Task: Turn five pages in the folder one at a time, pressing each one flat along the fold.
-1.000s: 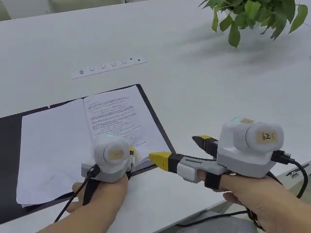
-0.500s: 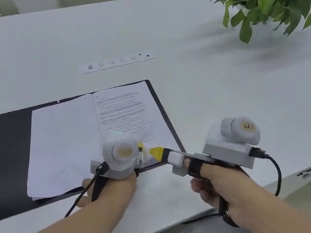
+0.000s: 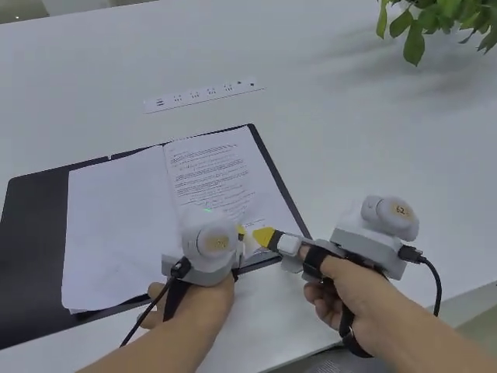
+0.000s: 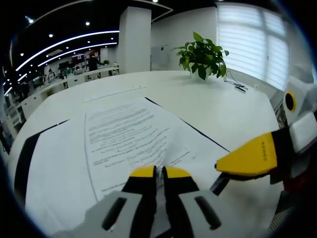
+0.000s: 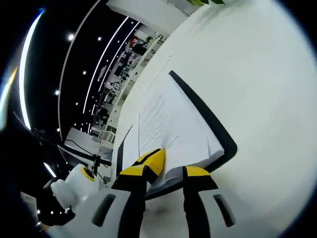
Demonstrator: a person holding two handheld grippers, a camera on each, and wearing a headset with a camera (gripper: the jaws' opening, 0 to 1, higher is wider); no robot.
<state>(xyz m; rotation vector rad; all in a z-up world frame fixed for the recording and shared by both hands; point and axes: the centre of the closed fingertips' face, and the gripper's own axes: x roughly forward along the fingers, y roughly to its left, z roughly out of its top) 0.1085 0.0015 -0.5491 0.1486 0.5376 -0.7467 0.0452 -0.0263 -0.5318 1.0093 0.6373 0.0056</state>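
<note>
A black folder (image 3: 31,233) lies open on the white table, with a blank left page (image 3: 116,225) and a printed right page (image 3: 213,179). My left gripper (image 4: 159,173) is shut and sits low over the near edge of the printed page (image 4: 129,134); whether it pinches paper I cannot tell. In the head view it (image 3: 233,237) is at the page's bottom edge. My right gripper (image 5: 171,168) is open at the folder's near right corner (image 5: 223,146), one jaw on the top page, the other beside the cover. Its yellow tip (image 3: 264,235) almost touches the left gripper.
A white power strip (image 3: 203,93) lies on the table beyond the folder. A potted plant (image 3: 443,23) stands at the far right. The table's front edge (image 3: 466,291) runs close behind my right hand, where a black cable (image 3: 431,272) loops.
My right gripper has moved left to the folder's near right corner and rolled onto its side. The left gripper has stayed at the page's bottom edge. The head camera has shifted.
</note>
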